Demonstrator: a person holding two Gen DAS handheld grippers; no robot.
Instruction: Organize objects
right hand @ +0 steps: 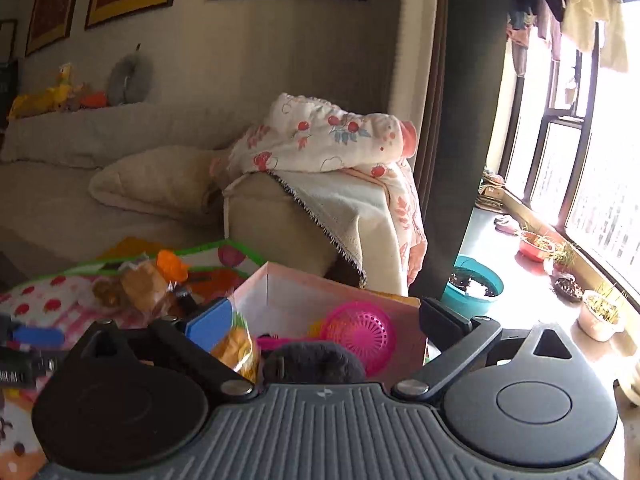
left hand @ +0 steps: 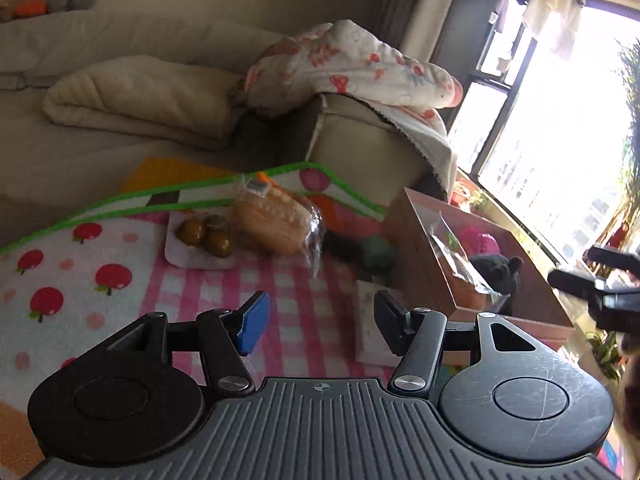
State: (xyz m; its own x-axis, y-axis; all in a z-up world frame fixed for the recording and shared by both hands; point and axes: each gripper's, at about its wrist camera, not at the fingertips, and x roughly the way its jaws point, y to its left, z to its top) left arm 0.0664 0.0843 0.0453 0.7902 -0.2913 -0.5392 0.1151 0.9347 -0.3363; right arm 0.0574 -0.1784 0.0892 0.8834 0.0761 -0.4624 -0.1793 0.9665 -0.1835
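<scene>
Left wrist view: left tongs (left hand: 318, 322) are held open and empty above a checked cloth (left hand: 208, 292); right tongs (right hand: 336, 320) are spread wide over a box (right hand: 280, 292).

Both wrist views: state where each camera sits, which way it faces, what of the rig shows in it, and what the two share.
Left wrist: sits on the left claw, looking over the checked mat at the bagged bread, the brown fruits and the sofa; its open claw fills the foreground, and the right claw enters at right.
Right wrist: sits on the right claw, open above the cardboard box holding a pink basket; faces sofa and window.
Shared: box, bread, sofa, floral blanket.
</scene>
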